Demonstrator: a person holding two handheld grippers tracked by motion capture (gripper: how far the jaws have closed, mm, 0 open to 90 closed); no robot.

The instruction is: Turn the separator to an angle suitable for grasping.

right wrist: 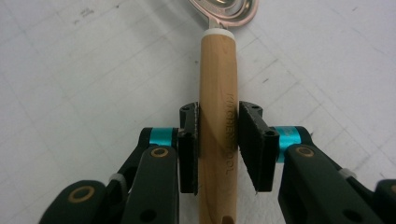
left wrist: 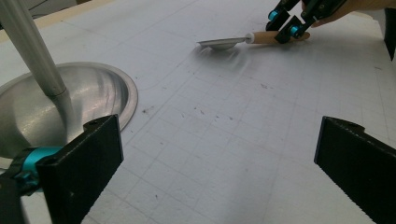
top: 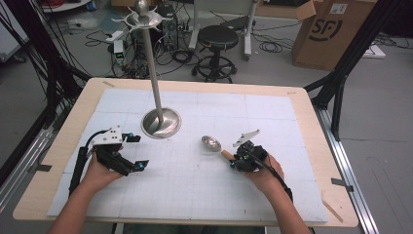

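Listing the scene from largest item to smallest:

- Table: pale wooden top covered by a white gridded mat; every item below rests on or over the mat.
- Metal stand: a tall pole rising from a round dished base, with a pronged hanging crown at the top; it stands left of centre, well apart from the spoon.
- Left gripper: jaws spread wide and empty, hovering over bare mat just beside the base; nothing lies between them in the left gripper view.
- Right gripper: jaws clenched on the wooden handle of the spoon, pads pressing both sides near mid-handle.
- Spoon: small metal bowl, wooden handle with printed lettering; it sits right of centre on the mat, bowl pointing toward the stand, lying low on the mat or just over it.
- Risk, judged: the handle is round and smooth, so it may roll or pivot between the flat pads on lifting, tipping the bowl down.
- Risk, judged: carrying it toward the crown, the bowl could knock the pole and rock the stand.
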